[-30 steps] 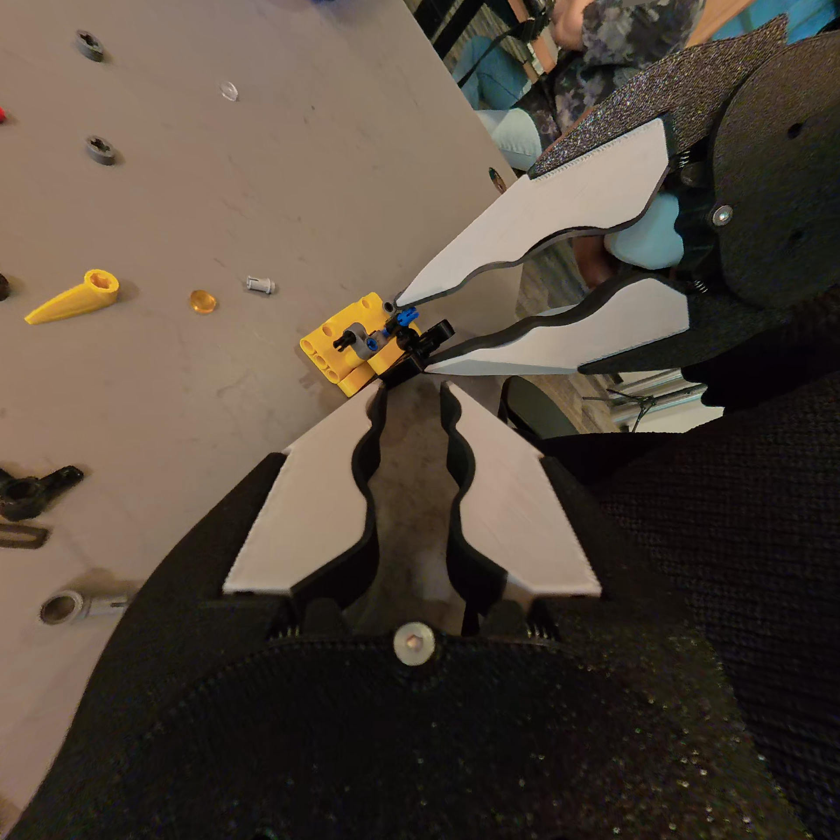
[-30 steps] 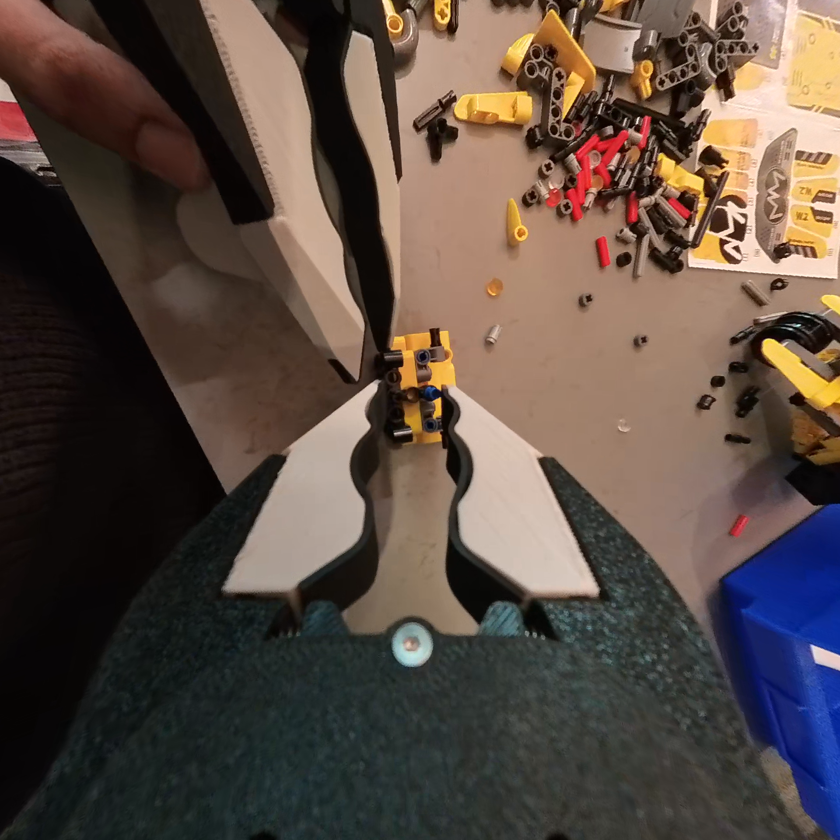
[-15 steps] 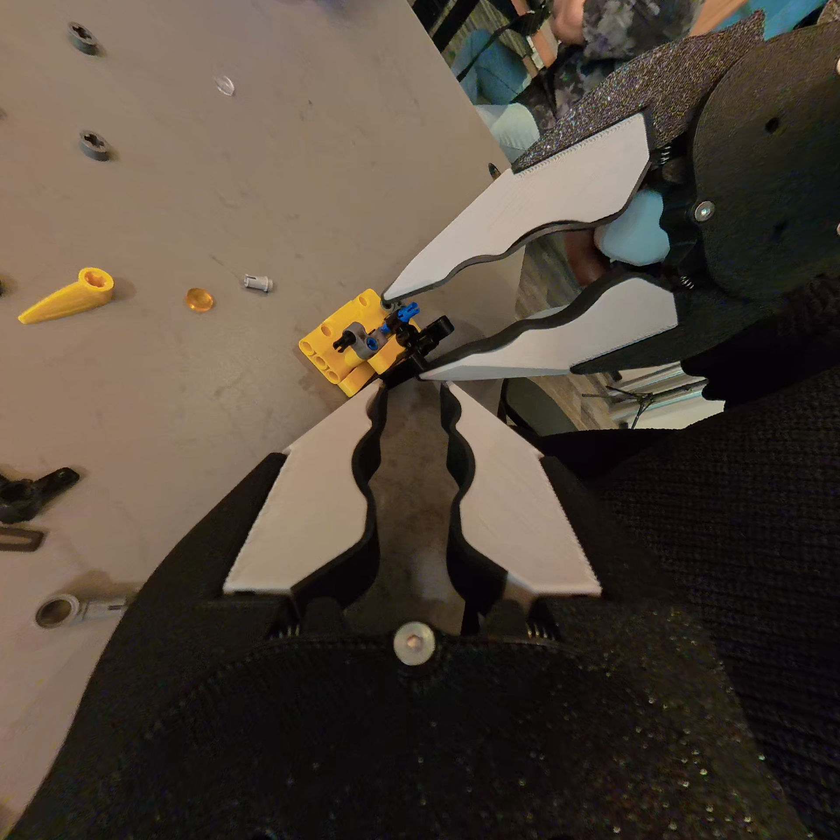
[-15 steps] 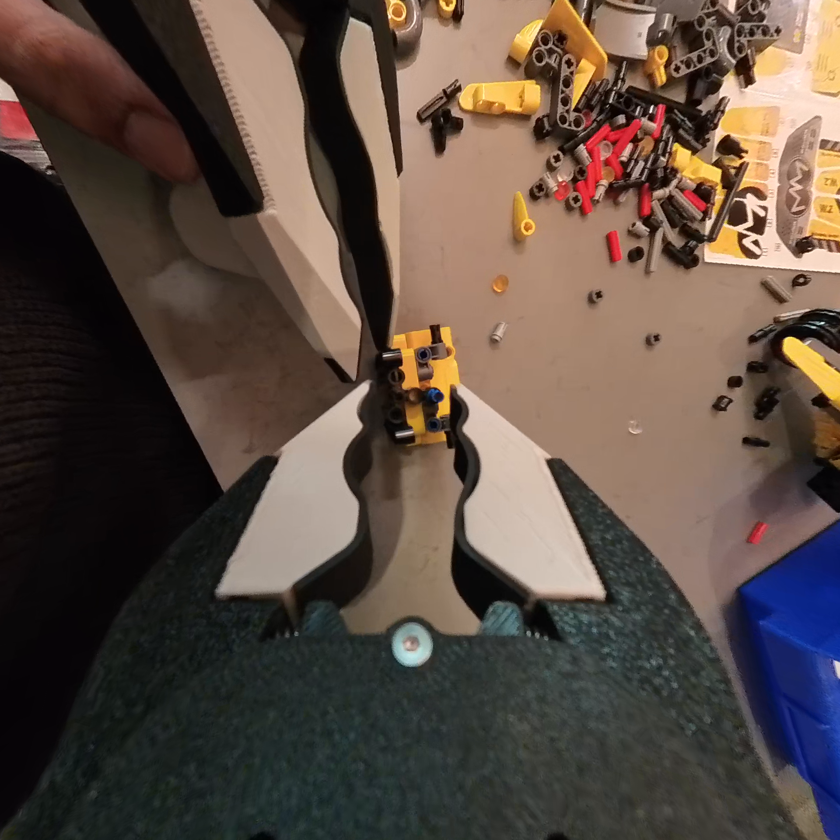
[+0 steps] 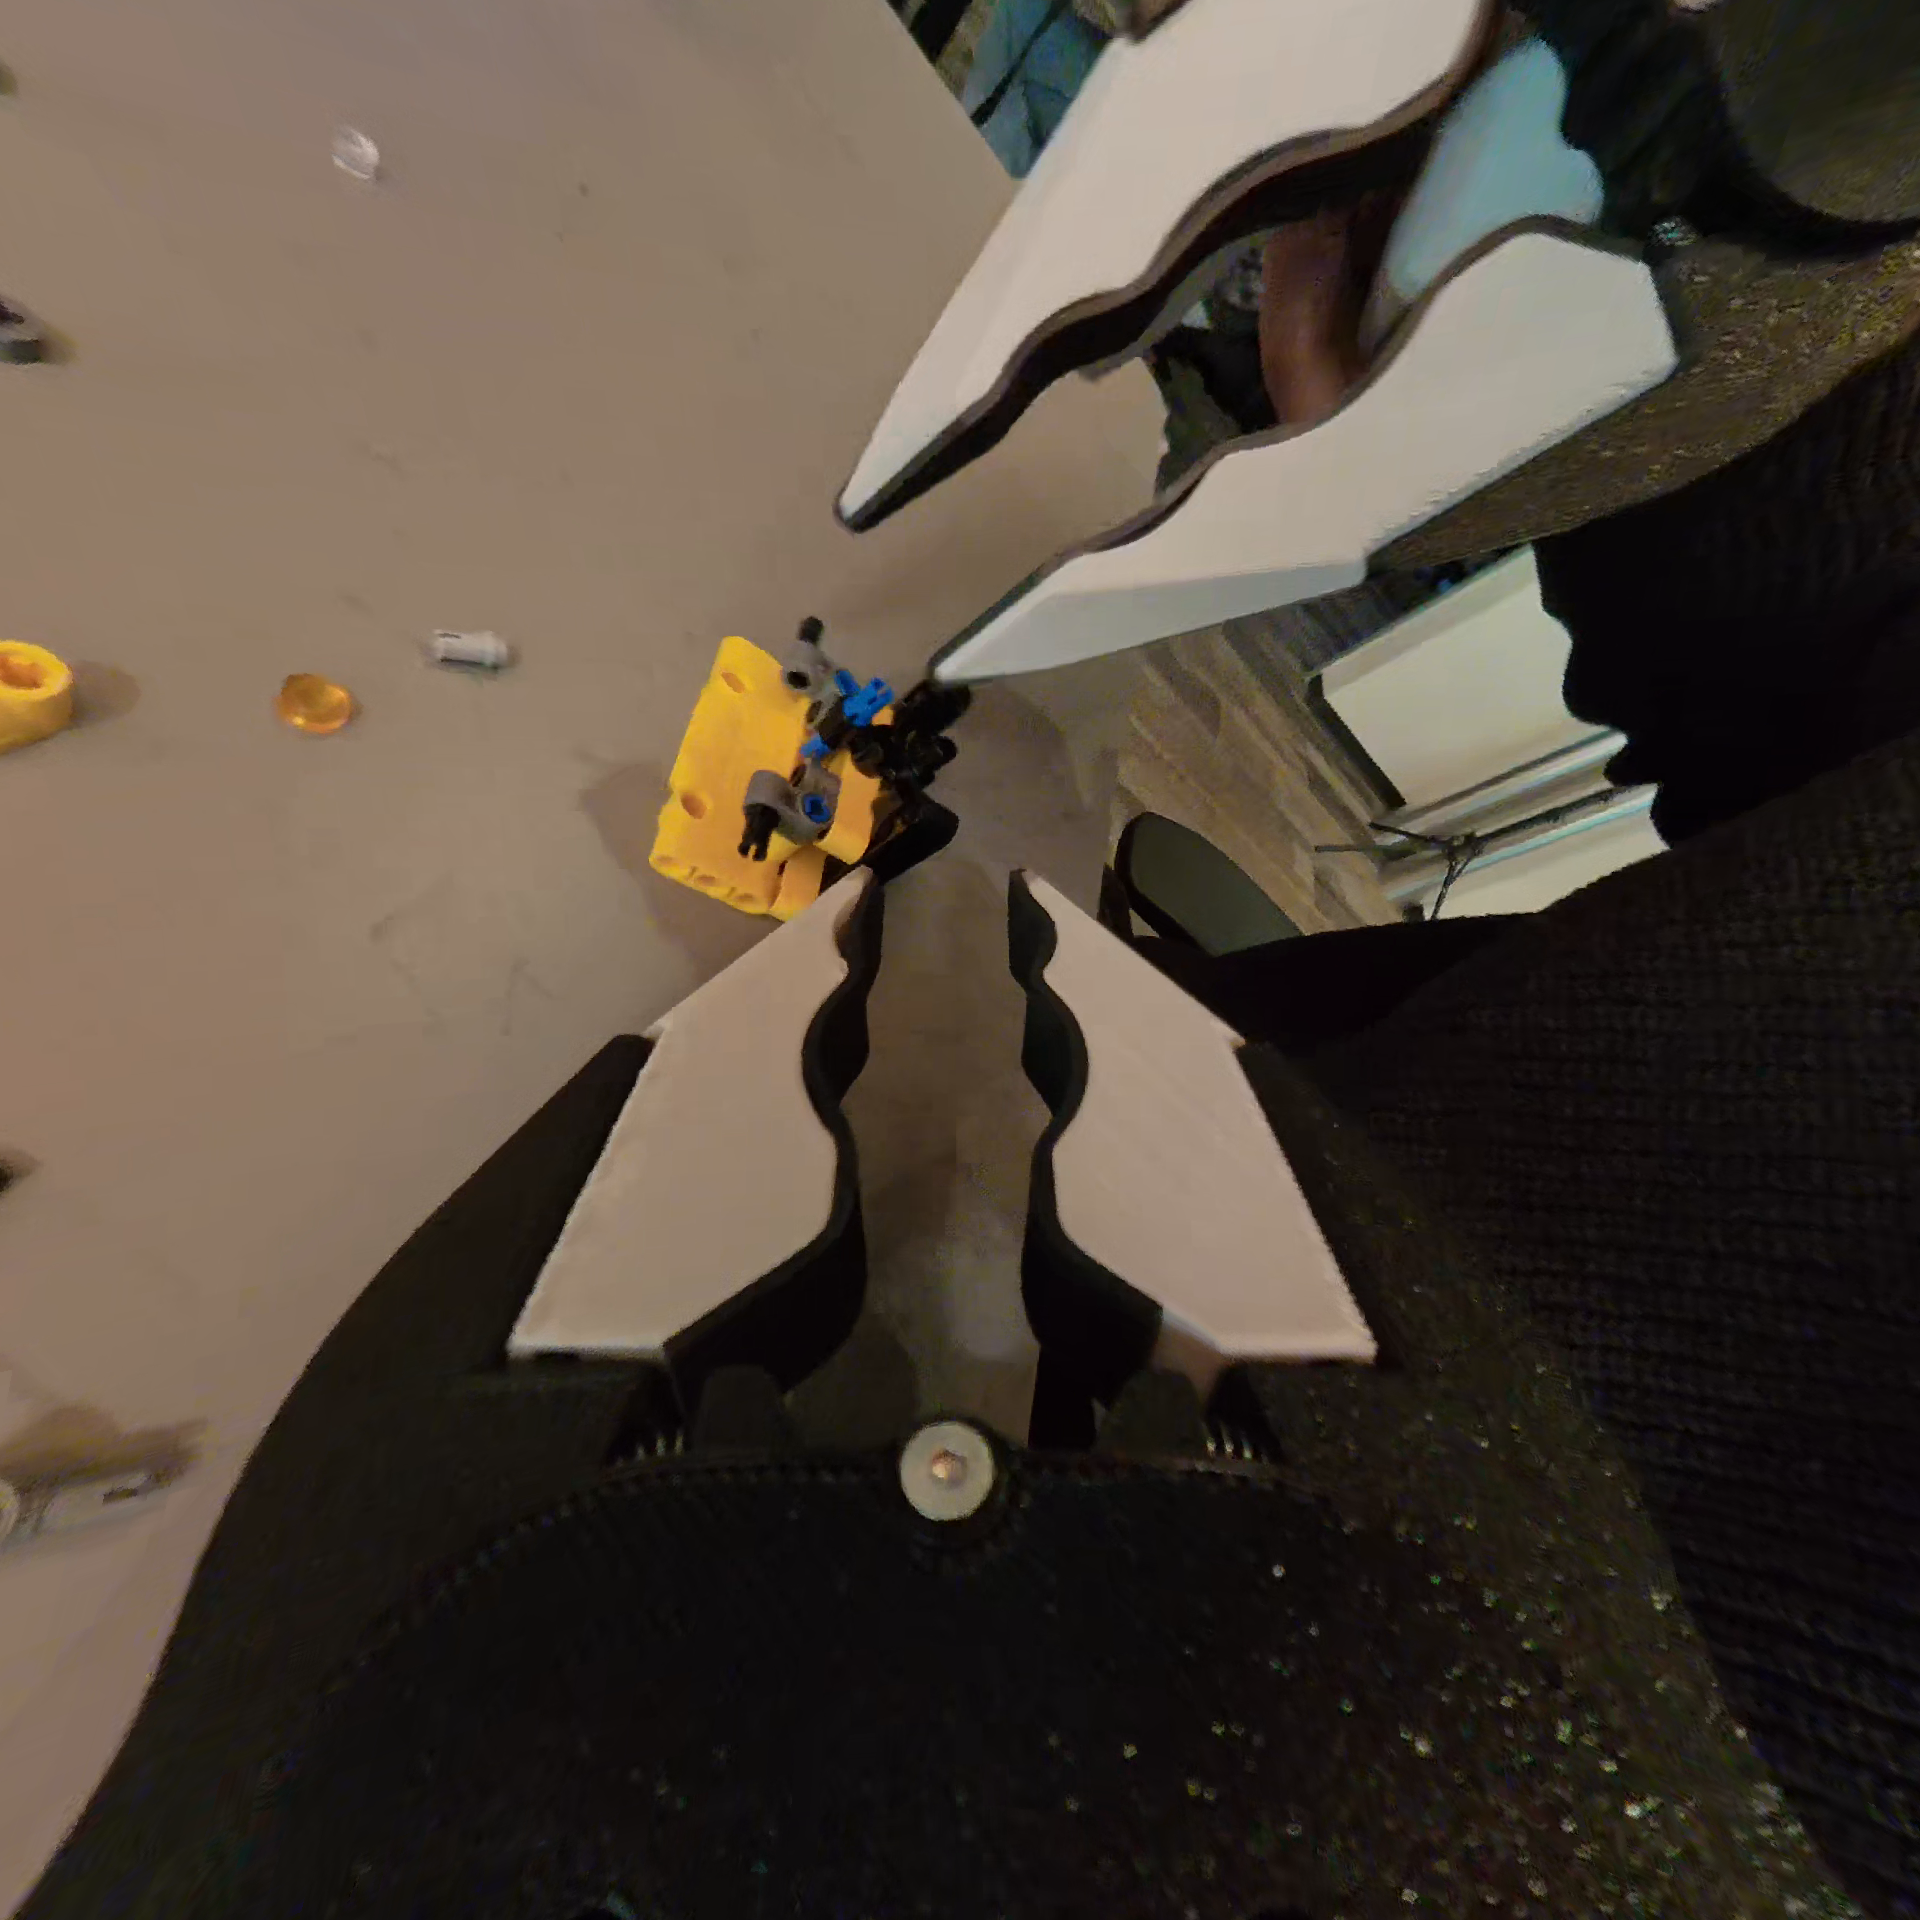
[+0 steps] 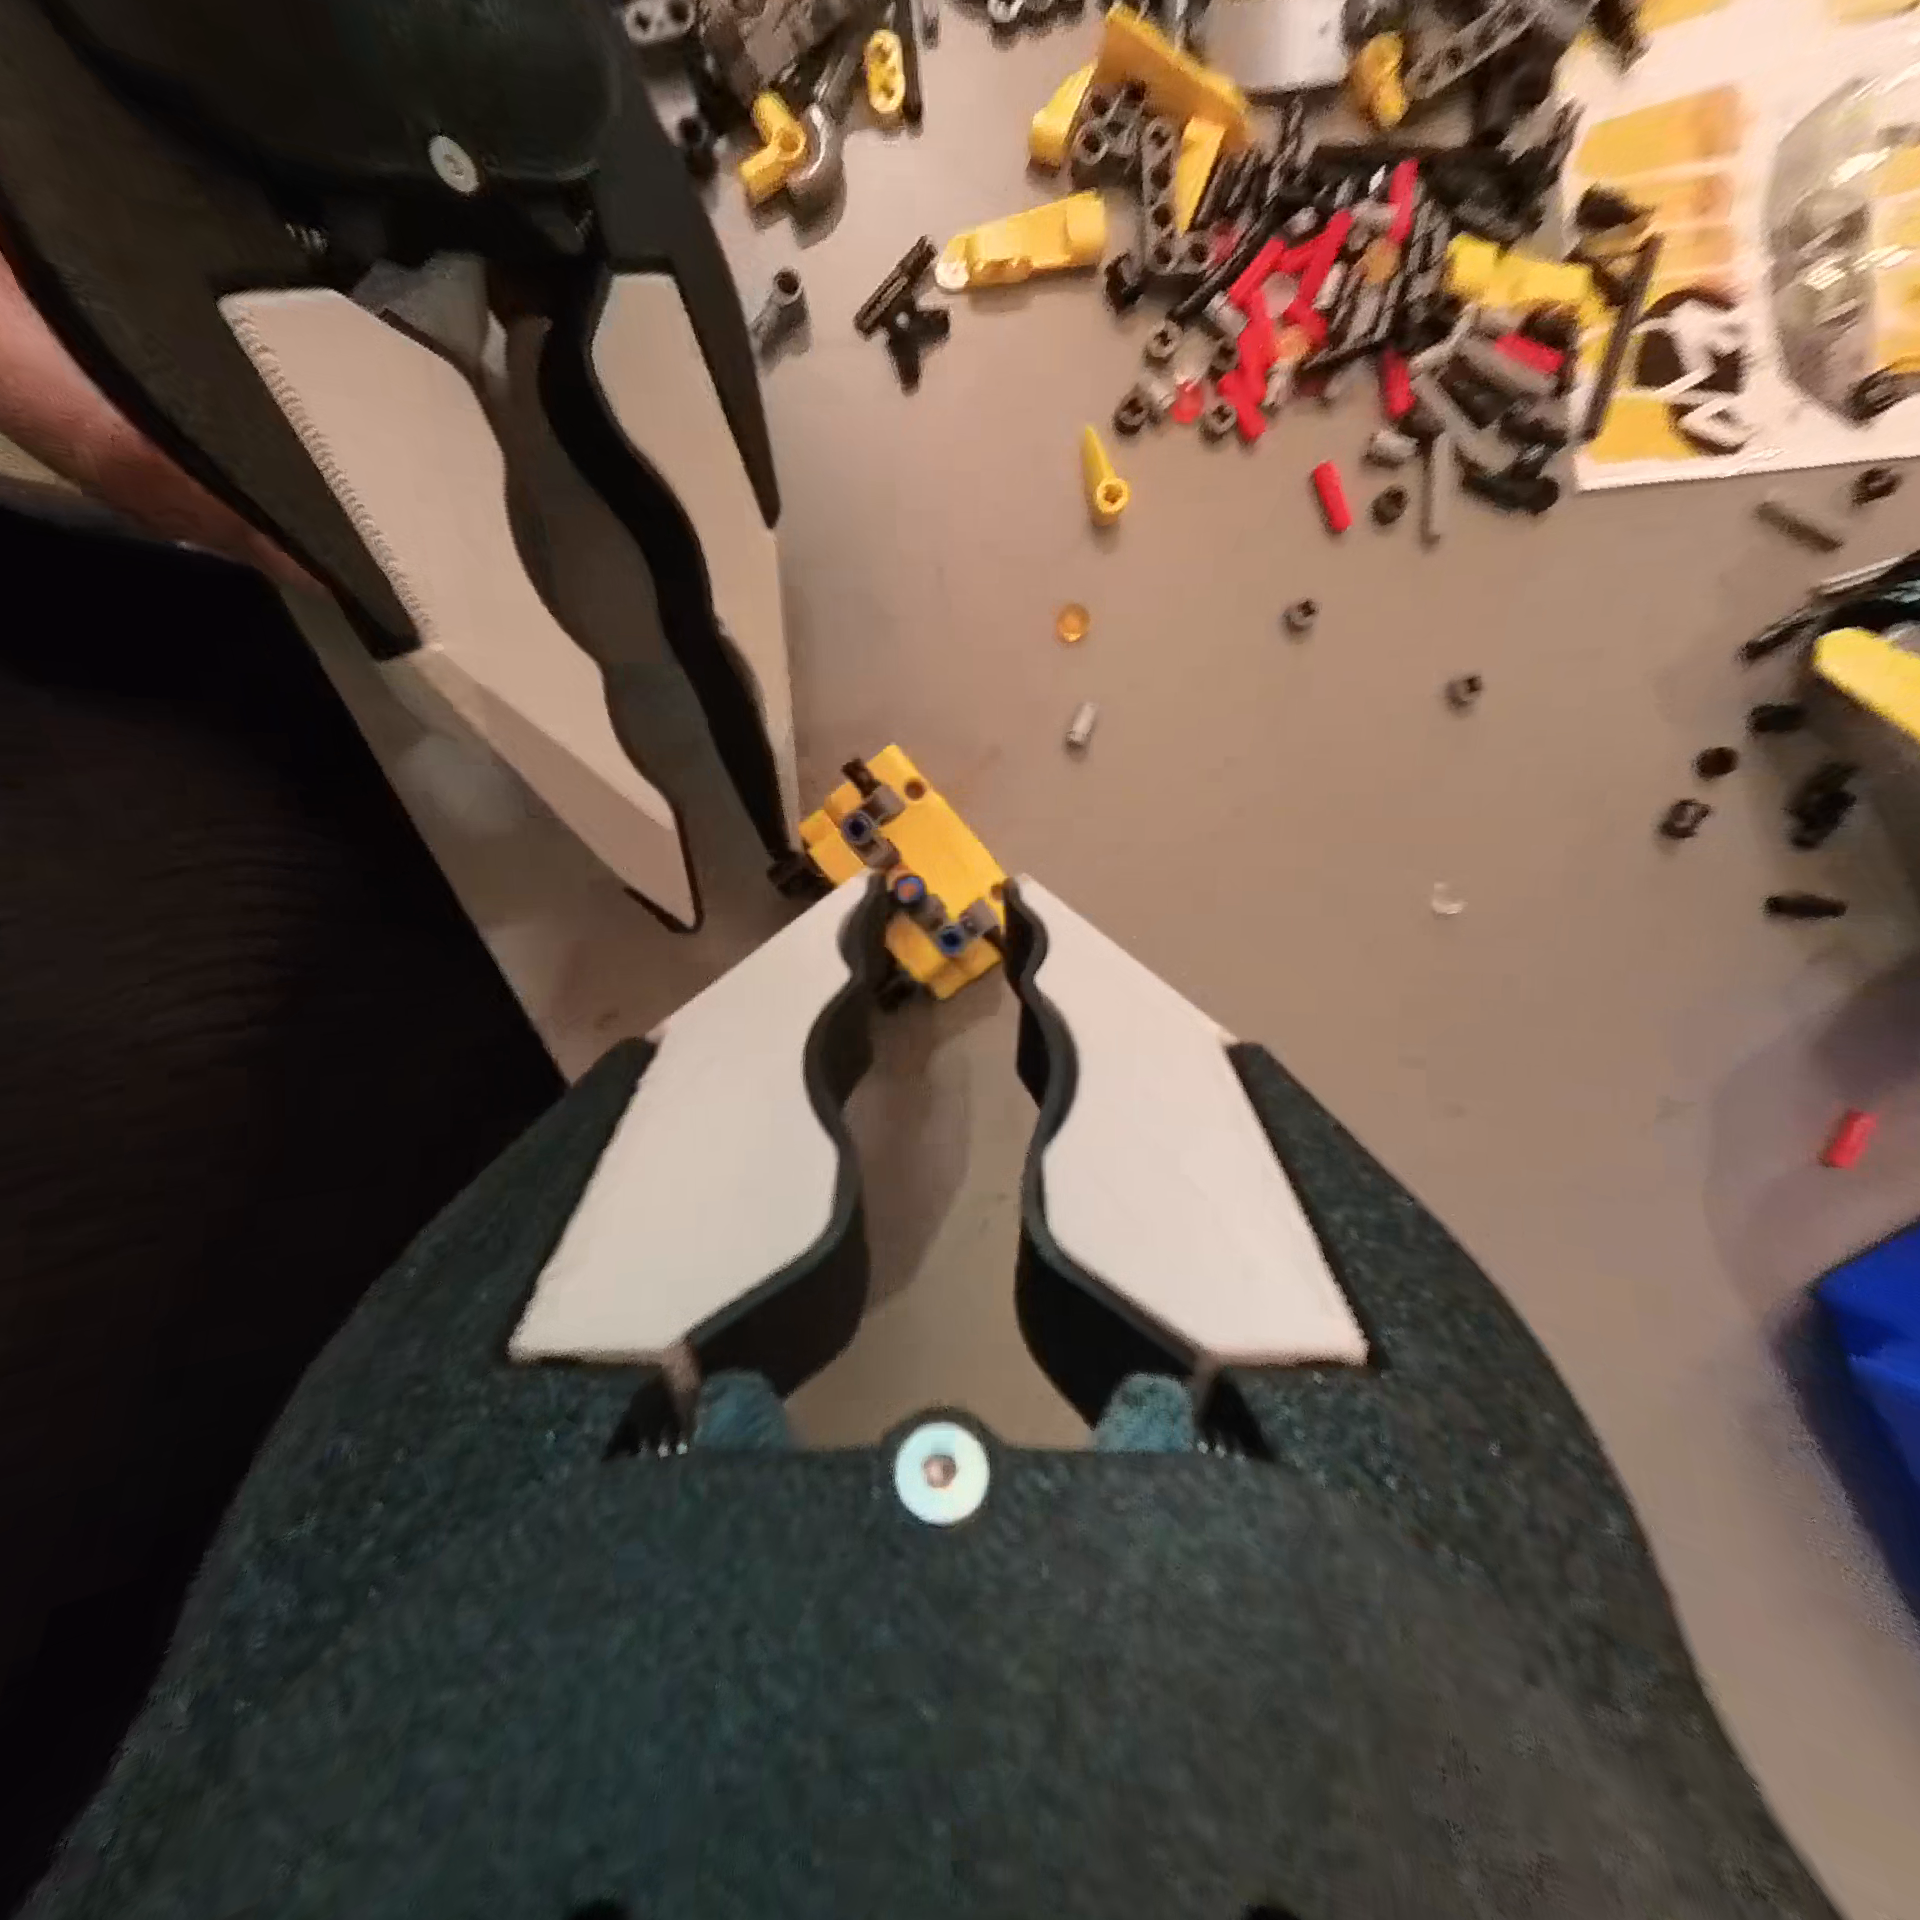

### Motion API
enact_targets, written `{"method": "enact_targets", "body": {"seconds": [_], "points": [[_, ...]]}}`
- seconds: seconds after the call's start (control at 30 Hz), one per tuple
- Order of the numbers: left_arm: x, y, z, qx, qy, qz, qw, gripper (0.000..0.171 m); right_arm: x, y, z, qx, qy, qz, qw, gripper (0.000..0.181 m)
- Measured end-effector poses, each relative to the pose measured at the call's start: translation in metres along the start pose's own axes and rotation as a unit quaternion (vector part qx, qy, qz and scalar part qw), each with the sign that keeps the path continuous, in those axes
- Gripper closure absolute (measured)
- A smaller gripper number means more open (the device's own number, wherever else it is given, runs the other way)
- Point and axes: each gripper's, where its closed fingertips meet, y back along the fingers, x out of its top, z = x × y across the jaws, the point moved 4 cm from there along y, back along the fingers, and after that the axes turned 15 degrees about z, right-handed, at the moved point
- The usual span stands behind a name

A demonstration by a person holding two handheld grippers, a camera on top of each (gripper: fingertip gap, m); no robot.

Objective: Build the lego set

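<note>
A small yellow block assembly [image 5: 727, 769] with grey, blue and black pins lies on the grey table [image 5: 364, 416] near its edge. My left gripper [image 5: 942, 881] is open and empty, its left fingertip just beside the assembly's black end. My right gripper [image 5: 894, 590] is open above it: its lower tip is at the black pins and its upper tip stands clear. In the right wrist view the assembly [image 6: 935, 847] shows tilted through the gap of the right gripper [image 6: 937, 883]. The left gripper [image 6: 727, 888] is close on its left.
An orange round stud [image 5: 314, 704], a grey pin [image 5: 470, 649] and a yellow cone [image 6: 1103, 473] lie beyond the assembly. A pile of loose parts [image 6: 1351, 260], a printed sheet [image 6: 1766, 260], a part-built yellow model [image 6: 1870, 665] and a blue bin [image 6: 1870, 1371] are at the right. It is some 6 cm from my right tips to the grey pin [image 5: 470, 649]. It is also in sight in the right wrist view [image 6: 1080, 722].
The right gripper has come off the assembly and pulled up and back. The assembly has turned and now lies at a slant. Both views are closer and blurred.
</note>
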Motion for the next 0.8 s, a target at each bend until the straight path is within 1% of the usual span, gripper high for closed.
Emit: {"method": "enact_targets", "body": {"seconds": [0.13,0.27,0.33,0.43,0.5,0.53,0.57,0.63,0.67,0.7,0.8], "points": [[-0.004,-0.008,0.013,-0.035,-0.003,-0.008,0.999,0.147,-0.01,-0.006,-0.006,0.029,-0.028,-0.042,0.998,0.163],[-0.007,-0.014,0.023,-0.059,-0.018,-0.015,0.998,0.146,-0.01,-0.01,-0.011,0.052,-0.065,-0.047,0.995,0.162],[-0.006,-0.012,0.027,-0.072,-0.025,-0.009,0.997,0.145,-0.011,-0.009,-0.012,0.053,-0.075,-0.057,0.994,0.162],[0.003,-0.005,0.027,-0.081,-0.028,0.018,0.996,0.145,-0.011,-0.006,-0.01,0.043,-0.077,-0.066,0.994,0.165],[0.009,0.001,0.02,-0.063,-0.035,0.038,0.997,0.145,-0.01,-0.005,-0.01,0.038,-0.078,-0.069,0.994,0.167],[0.013,0.004,0.016,-0.05,-0.04,0.049,0.997,0.14,-0.01,-0.006,-0.01,0.032,-0.074,-0.073,0.994,0.167],[0.017,0.007,0.012,-0.037,-0.051,0.062,0.996,0.129,-0.011,-0.006,-0.009,0.027,-0.067,-0.079,0.994,0.168],[0.022,0.011,0.01,-0.019,-0.076,0.08,0.994,0.116,-0.012,-0.008,-0.01,0.023,-0.058,-0.086,0.994,0.169],[0.022,0.011,0.008,-0.007,-0.085,0.08,0.993,0.11,-0.012,-0.009,-0.011,0.025,-0.058,-0.087,0.994,0.169],[0.021,0.01,0.004,0.009,-0.089,0.071,0.994,0.108,-0.011,-0.01,-0.012,0.027,-0.058,-0.088,0.994,0.17],[0.013,0.004,-0.002,0.033,-0.089,0.032,0.995,0.107,-0.011,-0.011,-0.012,0.024,-0.052,-0.093,0.994,0.171]]}}
